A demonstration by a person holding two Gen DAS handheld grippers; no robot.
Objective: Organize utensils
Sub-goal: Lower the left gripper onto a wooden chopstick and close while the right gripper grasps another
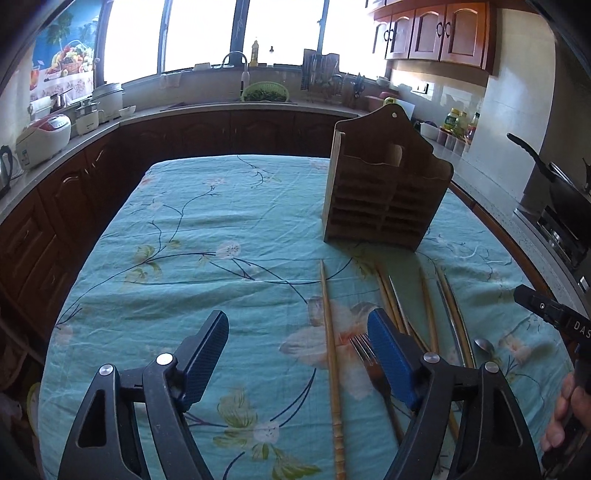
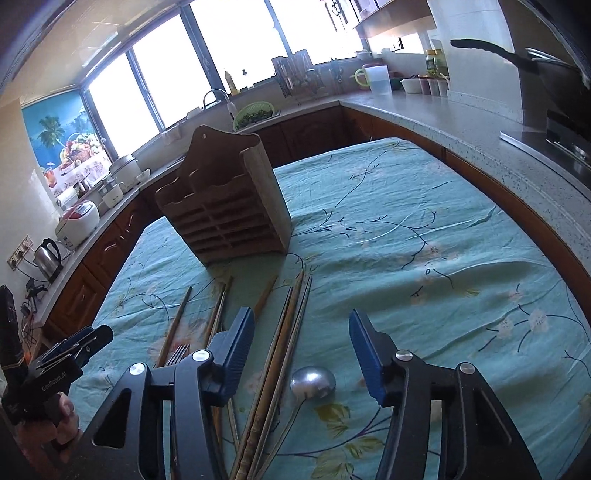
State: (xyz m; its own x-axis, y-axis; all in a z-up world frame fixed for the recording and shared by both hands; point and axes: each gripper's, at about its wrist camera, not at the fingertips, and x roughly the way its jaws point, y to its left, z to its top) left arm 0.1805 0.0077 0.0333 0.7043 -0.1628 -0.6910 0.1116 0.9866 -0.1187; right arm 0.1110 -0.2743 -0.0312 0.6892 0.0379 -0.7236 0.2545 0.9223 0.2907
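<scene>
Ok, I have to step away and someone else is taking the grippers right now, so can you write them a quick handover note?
Left gripper: open, holding nothing, low over the tablecloth, near the single chopstick and the fork.
Right gripper: open, holding nothing, over the chopstick bundle, spoon between its fingers.
Wooden utensil holder: upright at mid-table, its visible compartments look empty.
Done: nothing stowed yet, as far as the views show.
Left: pick up the chopsticks, fork and spoon and slot them into the holder.

Daylight floods through the wide kitchen windows, blown out to white; interior cabinets stay dim, edges bow with fisheye distortion, dark corners vignette.
</scene>
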